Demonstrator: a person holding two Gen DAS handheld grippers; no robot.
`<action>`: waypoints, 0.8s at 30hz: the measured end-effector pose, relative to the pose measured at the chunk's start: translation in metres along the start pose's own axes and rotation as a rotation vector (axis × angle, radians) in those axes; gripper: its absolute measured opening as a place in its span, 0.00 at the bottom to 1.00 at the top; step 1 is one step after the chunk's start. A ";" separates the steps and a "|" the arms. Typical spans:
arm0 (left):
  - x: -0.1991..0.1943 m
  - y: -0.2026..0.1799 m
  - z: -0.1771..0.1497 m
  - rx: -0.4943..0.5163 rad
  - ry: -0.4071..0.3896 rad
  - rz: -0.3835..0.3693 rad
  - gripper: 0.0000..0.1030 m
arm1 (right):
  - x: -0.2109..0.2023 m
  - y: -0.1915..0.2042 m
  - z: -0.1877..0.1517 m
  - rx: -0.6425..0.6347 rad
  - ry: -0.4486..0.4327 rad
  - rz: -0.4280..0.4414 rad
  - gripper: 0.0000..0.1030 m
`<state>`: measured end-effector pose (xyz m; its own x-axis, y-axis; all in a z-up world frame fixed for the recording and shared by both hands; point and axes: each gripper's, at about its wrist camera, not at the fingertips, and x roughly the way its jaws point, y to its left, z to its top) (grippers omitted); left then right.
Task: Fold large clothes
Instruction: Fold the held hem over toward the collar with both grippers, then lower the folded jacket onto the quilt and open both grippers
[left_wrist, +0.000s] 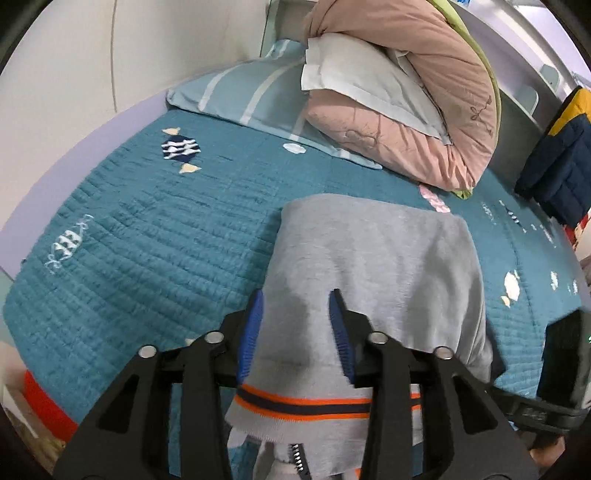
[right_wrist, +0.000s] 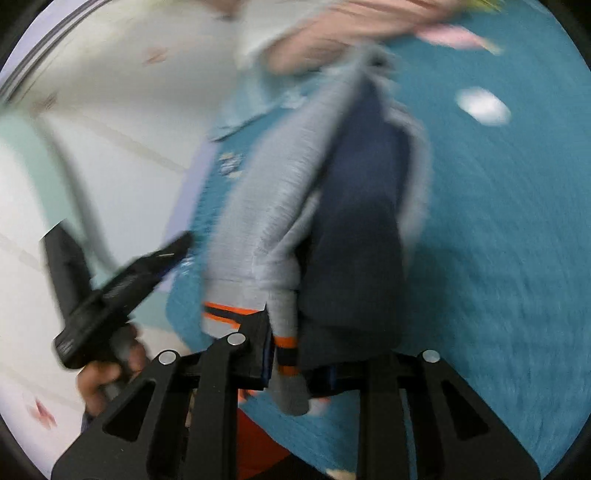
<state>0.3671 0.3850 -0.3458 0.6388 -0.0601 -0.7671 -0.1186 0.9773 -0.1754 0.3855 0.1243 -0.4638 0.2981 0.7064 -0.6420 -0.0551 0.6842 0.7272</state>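
Grey jacket (left_wrist: 376, 258), folded, on teal bedspread (left_wrist: 147, 240)

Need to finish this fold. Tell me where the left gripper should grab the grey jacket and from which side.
Grip the grey jacket at its striped orange hem, coming from the near edge. That band lies closest and is the firmest-looking edge. The left gripper stands over the fabric with its jaws apart.

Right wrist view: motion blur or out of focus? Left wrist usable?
Right wrist view: directional smear across the grey garment and teal quilt, so likely motion blur; the tool frame stays sharp. Left wrist view: mostly crisp, quilt stitching readable, strong fisheye bending at the edges.
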 end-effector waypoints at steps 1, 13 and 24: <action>-0.005 -0.003 -0.002 0.012 0.001 0.010 0.41 | 0.001 -0.011 -0.007 0.023 0.023 -0.015 0.25; -0.043 -0.066 -0.033 0.052 0.001 -0.041 0.70 | -0.073 0.001 -0.011 -0.173 -0.078 -0.131 0.31; 0.012 -0.061 -0.081 -0.094 0.200 0.019 0.77 | 0.009 -0.031 0.021 -0.148 0.122 -0.242 0.00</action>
<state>0.3202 0.3077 -0.3945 0.4730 -0.0900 -0.8764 -0.2054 0.9561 -0.2090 0.4097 0.1055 -0.4875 0.2034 0.5302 -0.8231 -0.1370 0.8478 0.5123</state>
